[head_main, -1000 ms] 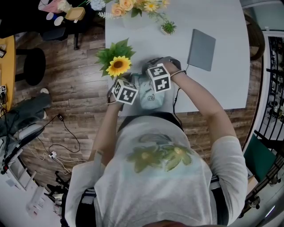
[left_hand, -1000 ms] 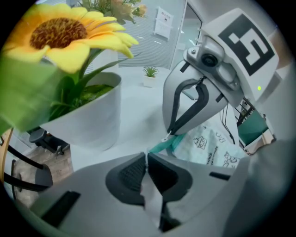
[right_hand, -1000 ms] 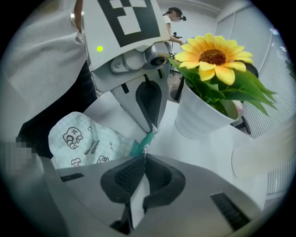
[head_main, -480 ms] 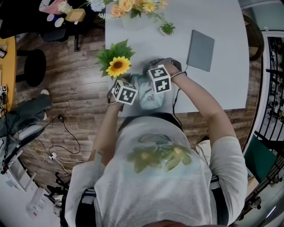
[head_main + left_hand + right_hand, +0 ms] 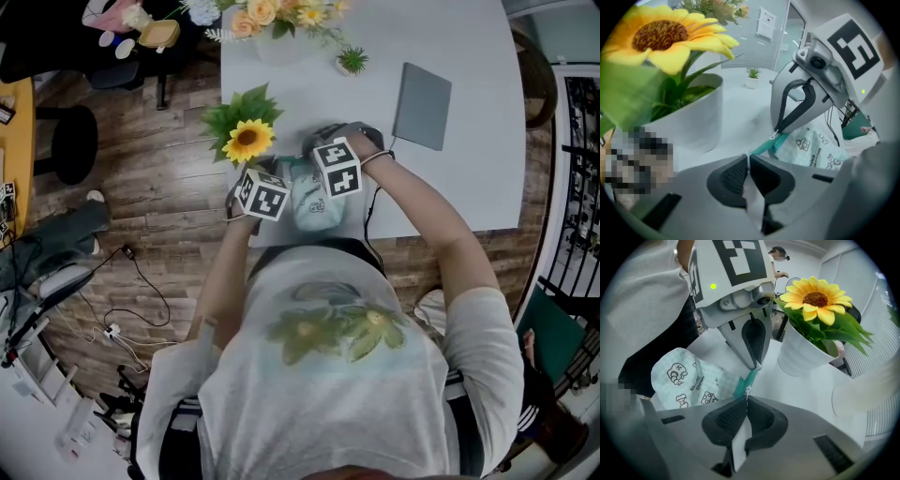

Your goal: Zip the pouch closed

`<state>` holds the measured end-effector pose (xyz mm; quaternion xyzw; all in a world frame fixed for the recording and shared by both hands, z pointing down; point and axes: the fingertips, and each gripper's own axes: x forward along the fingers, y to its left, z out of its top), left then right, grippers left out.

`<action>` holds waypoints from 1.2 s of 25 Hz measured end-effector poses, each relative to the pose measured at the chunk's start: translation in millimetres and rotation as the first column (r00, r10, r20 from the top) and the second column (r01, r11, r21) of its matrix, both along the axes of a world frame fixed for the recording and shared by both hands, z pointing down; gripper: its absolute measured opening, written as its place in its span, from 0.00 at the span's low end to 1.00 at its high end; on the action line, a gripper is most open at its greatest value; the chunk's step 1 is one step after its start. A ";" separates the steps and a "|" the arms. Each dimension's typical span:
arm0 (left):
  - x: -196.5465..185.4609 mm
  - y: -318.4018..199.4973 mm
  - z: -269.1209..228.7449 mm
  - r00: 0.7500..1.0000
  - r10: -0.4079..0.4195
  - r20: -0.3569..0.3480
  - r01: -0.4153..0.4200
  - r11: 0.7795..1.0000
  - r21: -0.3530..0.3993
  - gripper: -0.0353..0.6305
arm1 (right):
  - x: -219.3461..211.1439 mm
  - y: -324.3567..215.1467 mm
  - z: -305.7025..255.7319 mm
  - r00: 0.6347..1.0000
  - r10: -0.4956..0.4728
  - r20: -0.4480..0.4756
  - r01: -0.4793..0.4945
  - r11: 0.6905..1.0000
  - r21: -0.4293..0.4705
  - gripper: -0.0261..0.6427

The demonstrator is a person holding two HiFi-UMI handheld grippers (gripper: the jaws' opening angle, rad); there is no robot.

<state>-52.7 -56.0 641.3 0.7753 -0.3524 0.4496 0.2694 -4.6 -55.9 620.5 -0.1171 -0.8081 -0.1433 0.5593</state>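
- Pouch [image 5: 314,208] flat at near edge of table [image 5: 469,178], right of sunflower pot [image 5: 801,355].
- Left gripper [image 5: 749,158] fingers pinching teal zipper tape [image 5: 764,146].
- Right gripper [image 5: 746,398] fingers pinching zip pull [image 5: 747,391].

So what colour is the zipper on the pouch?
Teal green. The zipper shows best in the right gripper view.

The head view looks steeply down from high above the pale grey table [image 5: 469,178]. Each gripper view sits close behind its jaws, facing the other: grey right gripper [image 5: 777,133], grey left gripper [image 5: 753,365]. All three share the mint-green printed fabric pouch [image 5: 314,211] and, at its ten o'clock, the yellow sunflower [image 5: 248,141].
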 end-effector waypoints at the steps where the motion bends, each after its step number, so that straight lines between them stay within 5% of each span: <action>1: -0.1 0.0 0.3 1.000 0.000 0.001 0.000 1.000 0.000 0.09 | 0.9 0.1 0.4 1.000 -0.001 -0.001 0.001 1.000 0.001 0.07; 30: -0.4 0.0 1.5 1.000 -0.008 0.004 0.008 1.000 0.000 0.09 | 15.4 -0.1 2.6 1.000 -0.016 -0.021 0.017 0.999 0.035 0.07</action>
